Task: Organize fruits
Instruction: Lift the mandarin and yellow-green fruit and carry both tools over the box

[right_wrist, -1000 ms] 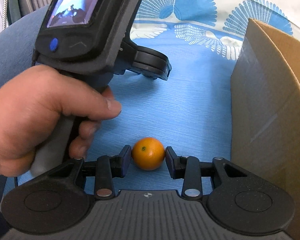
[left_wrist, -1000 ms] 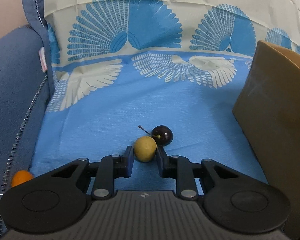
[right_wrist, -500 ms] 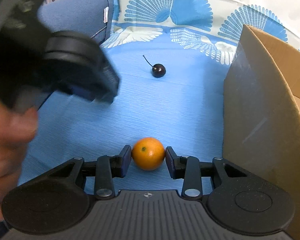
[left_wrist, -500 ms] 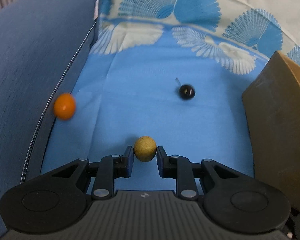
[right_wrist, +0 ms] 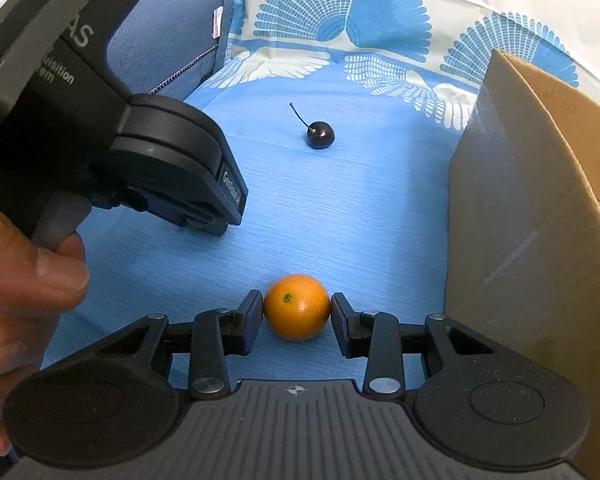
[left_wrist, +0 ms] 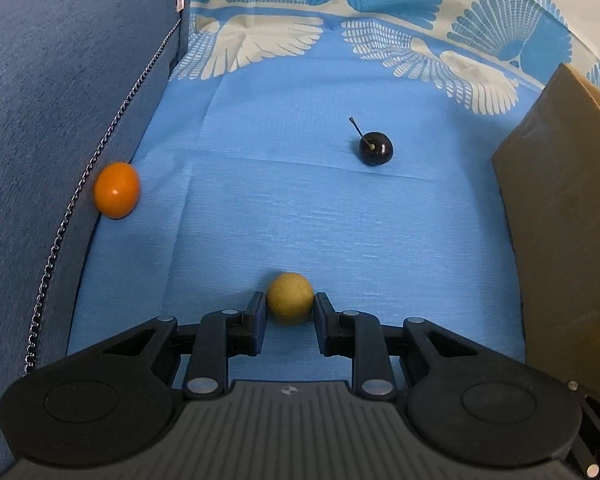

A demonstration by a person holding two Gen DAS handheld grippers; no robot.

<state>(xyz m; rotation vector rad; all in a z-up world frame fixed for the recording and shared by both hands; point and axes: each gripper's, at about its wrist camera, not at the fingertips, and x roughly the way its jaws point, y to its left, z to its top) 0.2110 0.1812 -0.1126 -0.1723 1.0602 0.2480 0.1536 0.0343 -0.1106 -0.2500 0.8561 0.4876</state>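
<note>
My left gripper (left_wrist: 290, 312) is shut on a small round yellow fruit (left_wrist: 290, 298), held above the blue cloth (left_wrist: 300, 220). My right gripper (right_wrist: 297, 316) is shut on a small orange fruit (right_wrist: 297, 307), low over the same cloth; whether it touches I cannot tell. A dark cherry (left_wrist: 375, 148) with a stem lies alone farther back, and the right wrist view also shows the cherry (right_wrist: 320, 135). A second orange fruit (left_wrist: 117, 190) rests against the sofa arm at the left.
An open cardboard box (right_wrist: 532, 208) stands close on the right; the left wrist view catches the box wall (left_wrist: 560, 240). The blue sofa arm (left_wrist: 52, 140) bounds the left. A hand (right_wrist: 24, 292) and the left tool's black housing (right_wrist: 156, 160) fill the right view's left side.
The left gripper has carried the yellow fruit back from the cherry and rolled; the cherry now lies farther off and the loose orange fruit shows higher. The right gripper kept still.
</note>
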